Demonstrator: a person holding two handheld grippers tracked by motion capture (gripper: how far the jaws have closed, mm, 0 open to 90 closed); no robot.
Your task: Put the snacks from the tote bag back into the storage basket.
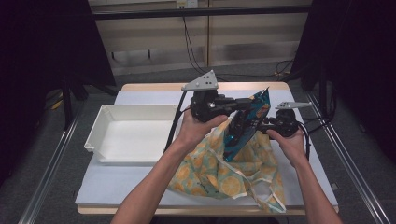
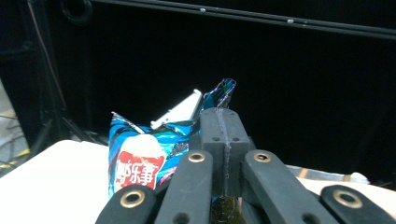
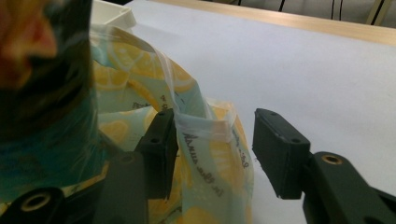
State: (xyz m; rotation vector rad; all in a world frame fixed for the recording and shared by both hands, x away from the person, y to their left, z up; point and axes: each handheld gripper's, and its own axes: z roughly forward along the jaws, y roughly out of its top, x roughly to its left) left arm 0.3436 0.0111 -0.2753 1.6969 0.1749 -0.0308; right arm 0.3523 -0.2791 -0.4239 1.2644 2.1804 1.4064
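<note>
The left hand-held gripper (image 1: 243,103) is clamped on the top edge of a blue snack bag (image 1: 246,122), its jaws pressed together on the foil, and holds the bag above the desk (image 1: 140,184). In the left gripper view the snack bag (image 2: 140,161) hangs beyond the closed jaws, with a red and white label facing the camera. The bag's lower end sits in the mouth of a lemon-print cloth bag (image 1: 224,172) that lies crumpled on the desk near the person's side. The right hand-held gripper (image 1: 254,125) is at the cloth bag's rim; in the right gripper view its jaws stand apart, with the hem of the cloth bag (image 3: 205,135) between them and resting against the left jaw. A white tray (image 1: 105,123) sits on the desk to the left, apart from both bags.
</note>
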